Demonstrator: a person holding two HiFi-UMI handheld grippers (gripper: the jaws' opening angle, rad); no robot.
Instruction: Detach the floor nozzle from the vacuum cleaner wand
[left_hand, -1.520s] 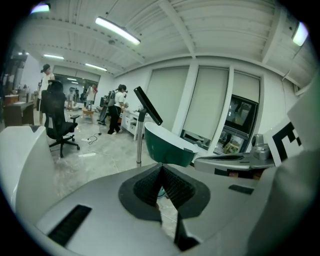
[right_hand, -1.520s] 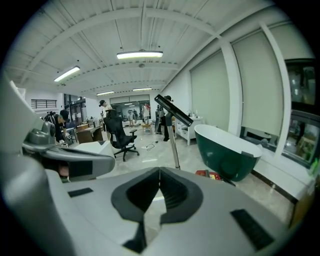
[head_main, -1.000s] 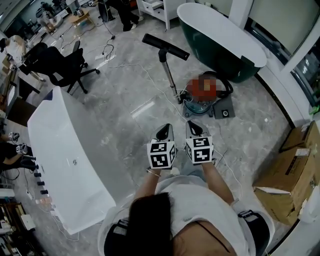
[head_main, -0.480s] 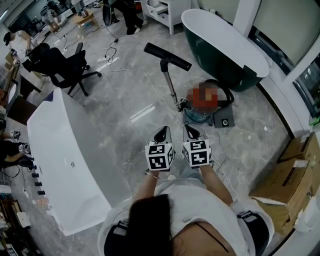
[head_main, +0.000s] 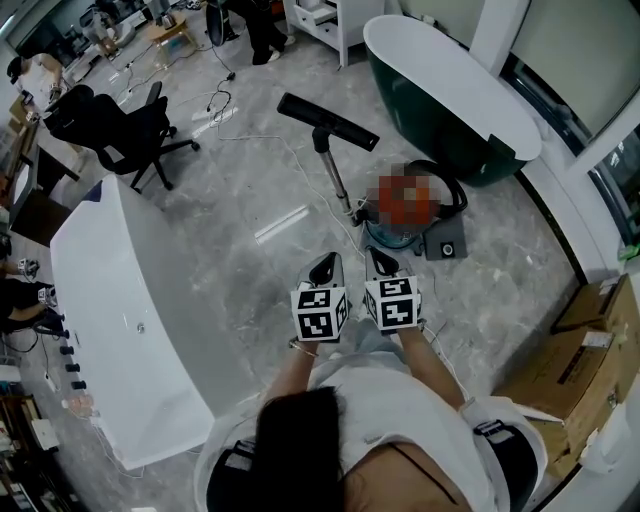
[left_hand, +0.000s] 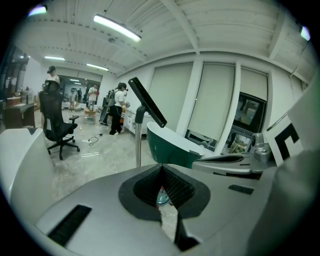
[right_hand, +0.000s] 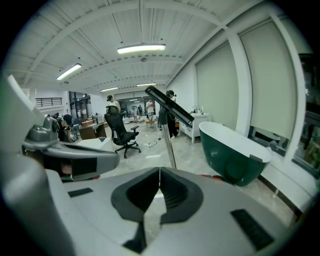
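Observation:
A black floor nozzle (head_main: 327, 121) tops an upright silver wand (head_main: 336, 180) that rises from the vacuum cleaner body (head_main: 400, 222) on the grey floor. The nozzle (left_hand: 147, 101) and wand (left_hand: 138, 142) also show in the left gripper view, and the nozzle (right_hand: 169, 105) on its wand (right_hand: 170, 143) in the right gripper view. My left gripper (head_main: 322, 268) and right gripper (head_main: 382, 263) are held side by side in front of my body, a stretch short of the wand. Both are shut with nothing between the jaws.
A dark green bathtub (head_main: 452, 90) stands beyond the vacuum. A long white bathtub (head_main: 120, 310) lies at my left. A black office chair (head_main: 112, 130) and floor cables (head_main: 215, 105) are at the far left. Cardboard boxes (head_main: 590, 355) sit at the right. People stand far back.
Both grippers and the view have shifted slightly towards the vacuum; the wand and nozzle sit a little lower and nearer in the head view. The jaws stay shut.

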